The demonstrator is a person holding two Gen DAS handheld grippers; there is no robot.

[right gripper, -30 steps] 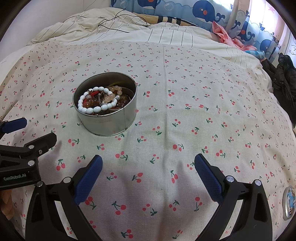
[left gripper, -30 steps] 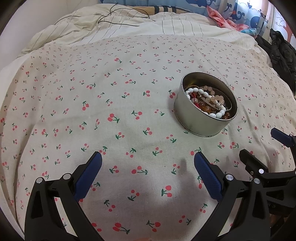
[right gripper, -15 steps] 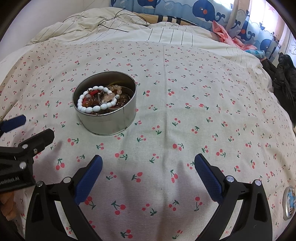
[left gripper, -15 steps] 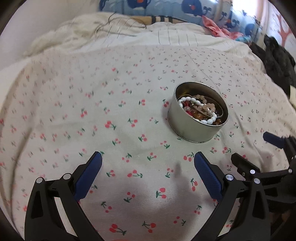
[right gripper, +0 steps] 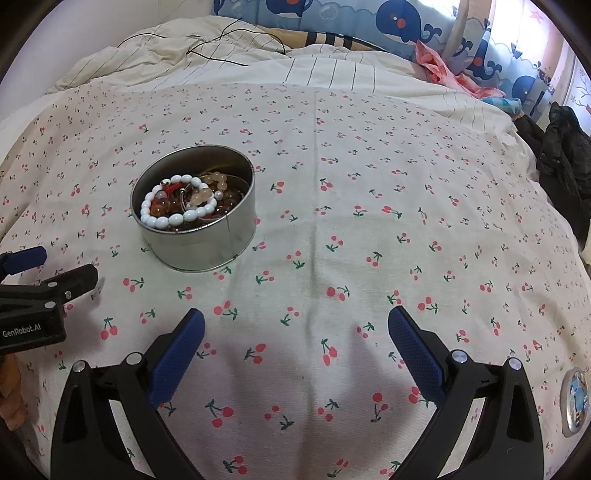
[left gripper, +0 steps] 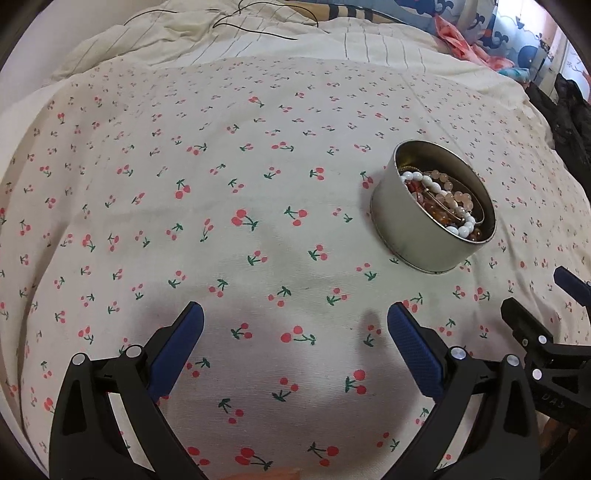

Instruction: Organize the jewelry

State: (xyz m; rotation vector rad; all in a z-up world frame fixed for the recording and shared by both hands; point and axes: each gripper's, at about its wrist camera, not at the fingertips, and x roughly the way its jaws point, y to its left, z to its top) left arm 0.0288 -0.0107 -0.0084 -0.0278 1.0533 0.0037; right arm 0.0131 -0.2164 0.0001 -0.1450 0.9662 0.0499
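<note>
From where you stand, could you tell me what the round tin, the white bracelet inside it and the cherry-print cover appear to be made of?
The round tin looks like thin sheet metal with a dull silver finish and a visible side seam. The white bracelet has glossy, opaque oval beads, perhaps glass, porcelain or plastic; I cannot tell which. The cherry-print cover appears to be matte woven cotton, showing soft creases.

We see a bed (right gripper: pixel 369 206) in cherry-print sheet, a striped quilt (right gripper: pixel 332 74) at its far edge, whale-print curtain (right gripper: pixel 399 26) behind.
</note>
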